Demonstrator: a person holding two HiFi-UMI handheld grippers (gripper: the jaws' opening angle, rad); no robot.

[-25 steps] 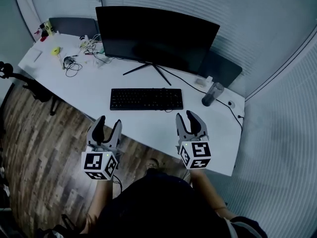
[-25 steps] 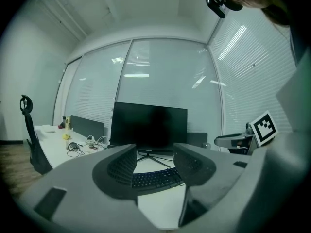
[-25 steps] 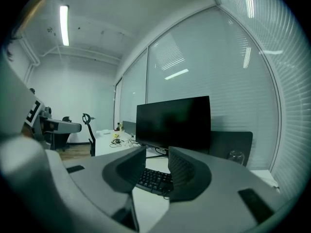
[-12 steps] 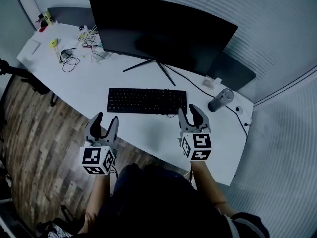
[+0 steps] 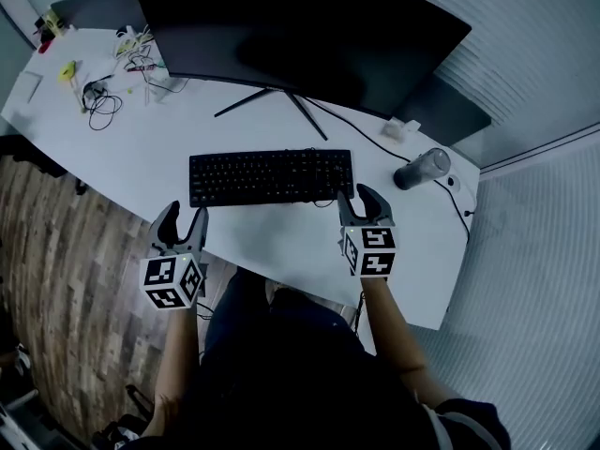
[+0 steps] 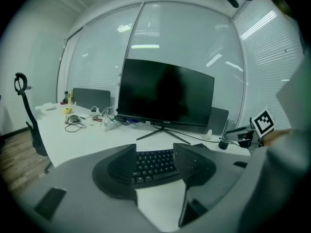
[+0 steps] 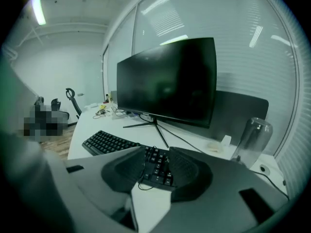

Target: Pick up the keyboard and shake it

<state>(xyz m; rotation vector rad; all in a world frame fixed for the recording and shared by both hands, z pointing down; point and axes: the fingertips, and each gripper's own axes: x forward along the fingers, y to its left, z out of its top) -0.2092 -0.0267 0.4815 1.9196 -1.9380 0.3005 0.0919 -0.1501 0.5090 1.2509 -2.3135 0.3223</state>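
1. Keyboard: flat on the counter, parallel to the near edge and centred before the monitor. Laid out for typing, not yet lifted.
2. Left tongs: spread, pinching nothing. Held at the counter's near edge, short of the keyboard's left end and aimed along it.
3. Right tongs: spread as well, empty. Poised over the counter just beside the keyboard's right end, keys showing beyond the jaws.
4. One at each end: probably set for a two-sided lift, to keep the long board level while shaking.
5. Tumbler near the right edge and cables toward the far-left corner: both clear of the keyboard.
6. Writing: none legible. Mark on the monitor's lower bezel too small to read, key legends blurred, and only square black-and-white markers on the tongs' cubes.
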